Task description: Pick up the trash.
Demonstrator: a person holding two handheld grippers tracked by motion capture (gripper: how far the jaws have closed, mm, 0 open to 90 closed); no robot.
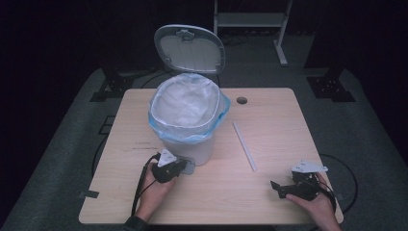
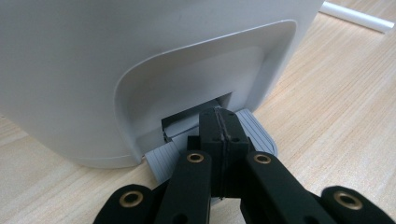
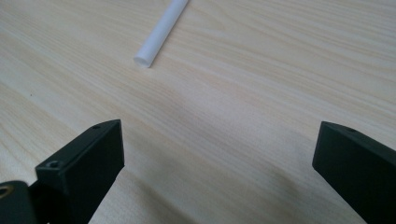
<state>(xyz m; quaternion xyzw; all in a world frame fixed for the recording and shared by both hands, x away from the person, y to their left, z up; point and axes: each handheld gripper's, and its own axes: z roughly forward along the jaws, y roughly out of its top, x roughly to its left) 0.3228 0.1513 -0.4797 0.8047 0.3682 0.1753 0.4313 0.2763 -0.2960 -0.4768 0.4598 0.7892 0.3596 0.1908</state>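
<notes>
Left gripper (image 2: 219,140) — jaws pressed together, on the bin's pedal (image 2: 254,128), lid (image 1: 189,48) up | right gripper (image 3: 217,172) — jaws spread, empty | white tube (image 3: 161,30) right of bin (image 1: 187,118), ahead of right jaws, probably pointing away | right hand nearer

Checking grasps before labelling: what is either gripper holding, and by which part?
Nothing. The left gripper is shut, pressing on the bin's pedal; the right gripper is open.

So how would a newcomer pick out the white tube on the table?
Start at the white pedal bin with its lid up, on the wooden table. Right of it lies a thin white tube, flat on the bare wood, ahead of the right gripper. It is the one loose, stick-shaped thing there.
</notes>
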